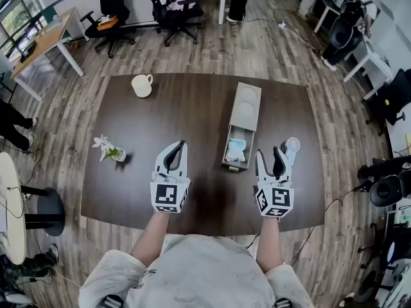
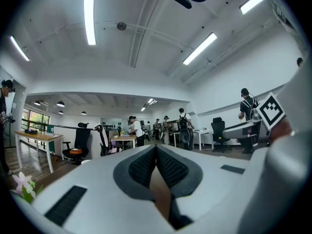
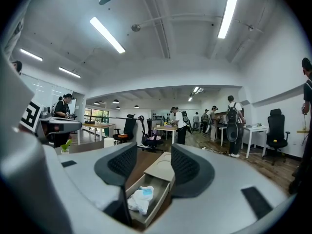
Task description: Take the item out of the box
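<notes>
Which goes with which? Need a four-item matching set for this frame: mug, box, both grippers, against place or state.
1. mug
2. box
3. left gripper
4. right gripper

a. jaws apart, nothing gripped
b. open, white item inside
c. far left of the table
d. jaws together

Pairs: 1-c, 2-b, 3-d, 4-a

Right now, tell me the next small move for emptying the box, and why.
Probably ease the right gripper toward the open end of the box: its fingers stand apart and empty, and the crumpled white item lies there, just ahead.
</notes>
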A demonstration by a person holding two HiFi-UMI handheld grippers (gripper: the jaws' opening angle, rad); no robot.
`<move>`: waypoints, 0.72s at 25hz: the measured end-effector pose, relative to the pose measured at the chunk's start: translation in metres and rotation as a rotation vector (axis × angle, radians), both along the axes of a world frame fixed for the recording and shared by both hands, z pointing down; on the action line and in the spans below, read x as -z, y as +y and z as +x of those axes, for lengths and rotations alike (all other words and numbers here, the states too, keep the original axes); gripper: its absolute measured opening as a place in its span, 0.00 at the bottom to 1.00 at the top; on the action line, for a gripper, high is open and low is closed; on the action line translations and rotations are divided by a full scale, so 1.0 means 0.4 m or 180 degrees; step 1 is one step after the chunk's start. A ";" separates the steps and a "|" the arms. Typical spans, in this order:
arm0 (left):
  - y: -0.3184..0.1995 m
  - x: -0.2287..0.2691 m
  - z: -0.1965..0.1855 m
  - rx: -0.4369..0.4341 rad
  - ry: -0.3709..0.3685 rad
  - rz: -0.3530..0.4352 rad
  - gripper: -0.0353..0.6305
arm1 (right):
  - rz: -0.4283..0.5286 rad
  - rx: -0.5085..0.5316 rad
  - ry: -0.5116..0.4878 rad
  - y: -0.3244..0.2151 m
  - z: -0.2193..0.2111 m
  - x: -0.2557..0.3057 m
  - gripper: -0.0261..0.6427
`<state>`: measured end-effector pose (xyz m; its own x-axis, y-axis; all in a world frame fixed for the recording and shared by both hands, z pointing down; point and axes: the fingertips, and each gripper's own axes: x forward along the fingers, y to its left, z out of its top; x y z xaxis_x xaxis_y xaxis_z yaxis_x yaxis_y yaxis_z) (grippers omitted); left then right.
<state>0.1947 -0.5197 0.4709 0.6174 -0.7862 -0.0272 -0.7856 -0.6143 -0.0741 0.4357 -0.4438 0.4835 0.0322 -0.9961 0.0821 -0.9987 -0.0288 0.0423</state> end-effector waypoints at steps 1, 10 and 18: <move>-0.004 -0.009 -0.002 0.0004 -0.0005 -0.0019 0.06 | -0.0049 0.0020 0.0011 -0.010 -0.005 -0.012 0.37; -0.016 -0.091 -0.022 -0.0009 -0.0129 -0.0201 0.06 | -0.0868 0.0493 0.0286 -0.099 -0.087 -0.182 0.36; -0.025 -0.165 -0.043 -0.0022 -0.0197 -0.0378 0.06 | -0.1477 0.0716 0.0517 -0.159 -0.120 -0.328 0.33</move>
